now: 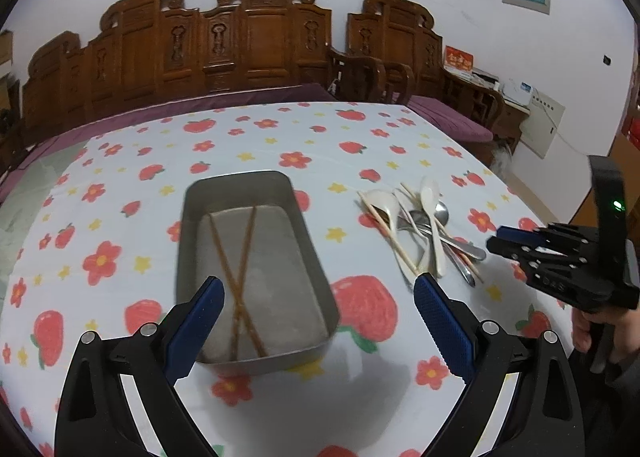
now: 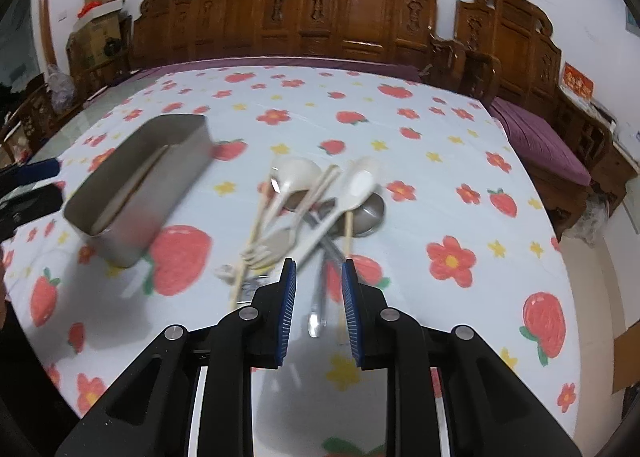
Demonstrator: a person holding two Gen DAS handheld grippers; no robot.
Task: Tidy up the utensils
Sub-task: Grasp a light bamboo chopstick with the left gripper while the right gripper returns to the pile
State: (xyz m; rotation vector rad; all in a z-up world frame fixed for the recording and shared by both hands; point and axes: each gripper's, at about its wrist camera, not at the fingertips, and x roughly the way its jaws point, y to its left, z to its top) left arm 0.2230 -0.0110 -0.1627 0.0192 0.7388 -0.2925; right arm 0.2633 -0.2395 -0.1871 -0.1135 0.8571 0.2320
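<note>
A grey metal tray (image 1: 188,233) stands on the strawberry-print tablecloth and holds two crossed brown chopsticks (image 1: 240,281). My left gripper (image 1: 318,287) is open and empty above the tray's near end. To the right lies a pile of utensils (image 1: 424,233): white spoons, metal spoons, pale chopsticks. In the right wrist view the pile (image 2: 316,209) lies just ahead of my right gripper (image 2: 319,269), which is partly open and empty, with a metal spoon handle (image 2: 318,309) between its fingers. The tray (image 2: 132,225) is to its left.
The right gripper (image 1: 560,257) shows at the right edge of the left wrist view, held by a hand. A carved wooden bench (image 1: 224,45) with purple cushions runs behind the table. The table edge (image 2: 560,217) curves along the right.
</note>
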